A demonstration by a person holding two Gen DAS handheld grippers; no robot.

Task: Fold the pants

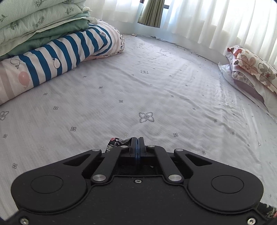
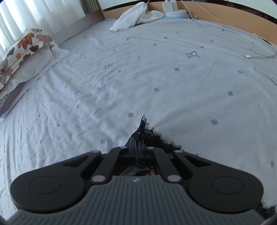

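Note:
The pants are dark with a floral print and a frayed black hem. In the left wrist view only a small bunch of the pants [image 1: 115,143] shows, just left of the fingers. My left gripper [image 1: 138,141] is shut on that fabric, above the bed sheet [image 1: 147,90]. In the right wrist view the black fringed edge of the pants [image 2: 155,136] sticks out past and right of the fingers. My right gripper [image 2: 138,140] is shut on it. Most of the pants hang hidden below both grippers.
A stack of folded quilts [image 1: 43,39] lies at the far left. Floral pillows [image 1: 251,69] lie by the white curtains [image 1: 216,20], also in the right wrist view [image 2: 20,57]. A white cloth [image 2: 133,17], a charger cable [image 2: 242,43] and a blue device [image 2: 174,14] lie near the headboard.

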